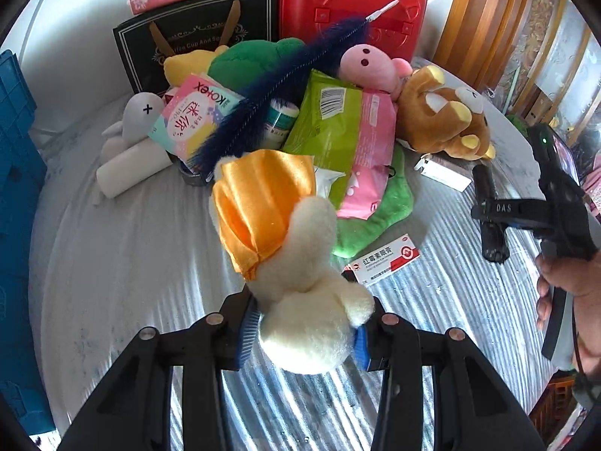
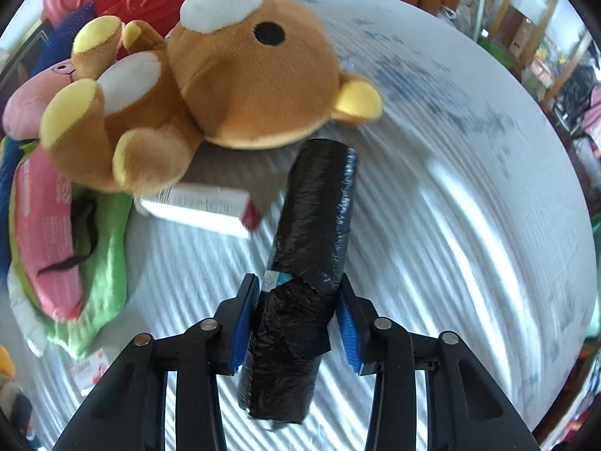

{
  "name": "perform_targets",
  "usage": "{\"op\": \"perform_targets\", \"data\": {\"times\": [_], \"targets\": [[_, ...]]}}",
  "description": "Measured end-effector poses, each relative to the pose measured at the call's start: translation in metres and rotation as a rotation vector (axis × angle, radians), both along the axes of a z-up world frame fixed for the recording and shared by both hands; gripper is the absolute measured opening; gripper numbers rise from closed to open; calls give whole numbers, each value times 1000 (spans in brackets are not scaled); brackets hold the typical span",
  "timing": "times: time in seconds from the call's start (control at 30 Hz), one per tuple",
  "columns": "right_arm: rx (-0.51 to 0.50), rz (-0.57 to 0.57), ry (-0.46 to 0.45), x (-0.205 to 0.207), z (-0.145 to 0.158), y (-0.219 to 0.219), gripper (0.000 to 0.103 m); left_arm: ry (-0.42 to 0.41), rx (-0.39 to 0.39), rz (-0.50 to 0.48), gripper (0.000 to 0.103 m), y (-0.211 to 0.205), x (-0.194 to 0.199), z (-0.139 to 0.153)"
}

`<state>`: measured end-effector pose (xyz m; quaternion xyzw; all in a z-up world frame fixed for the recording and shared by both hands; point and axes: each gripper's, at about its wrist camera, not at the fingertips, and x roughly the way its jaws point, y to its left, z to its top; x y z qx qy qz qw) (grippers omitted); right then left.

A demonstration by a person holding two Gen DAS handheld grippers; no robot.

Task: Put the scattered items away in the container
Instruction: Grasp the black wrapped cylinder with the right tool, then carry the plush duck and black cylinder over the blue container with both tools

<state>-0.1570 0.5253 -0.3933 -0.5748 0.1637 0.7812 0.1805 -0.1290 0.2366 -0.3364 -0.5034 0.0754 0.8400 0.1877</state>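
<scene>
Left hand-held gripper: your jaws are partly closed, blue pads pressed into the cream plush toy, which hangs clear above the tabletop.
Plush toy: light, soft, compressible; its orange satin skirt looks slippery, so keep your hold on the fuzzy body, not the cloth.
Right hand-held gripper: your jaws are narrowed around the near end of the black roll; both pads appear to touch its wrapping.
Black roll: a film-wrapped cylinder lying on the tabletop beside the brown bear; likely firm but slick, and its loose wrap may shift. A grip nearer mid-length would balance it better.
Container: probably the blue crate at the left edge; nothing of its inside shows.
</scene>
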Motion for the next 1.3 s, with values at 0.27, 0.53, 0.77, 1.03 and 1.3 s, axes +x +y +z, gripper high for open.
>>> {"op": "perform_targets", "data": {"times": [0.27, 0.53, 0.77, 1.03, 1.3], "targets": [[-37, 9, 7, 37, 16, -5, 37, 17, 17, -13, 41, 5, 5, 17], [-12, 33, 34, 54, 43, -11, 37, 50, 28, -23, 41, 4, 15, 40], [-2, 60, 70, 77, 71, -20, 37, 81, 47, -13, 41, -4, 24, 66], [-1, 114, 136, 93, 118, -31, 37, 115, 62, -4, 41, -14, 36, 102], [-17, 171, 226, 107, 174, -56, 37, 166, 89, -9, 41, -24, 51, 138]]}}
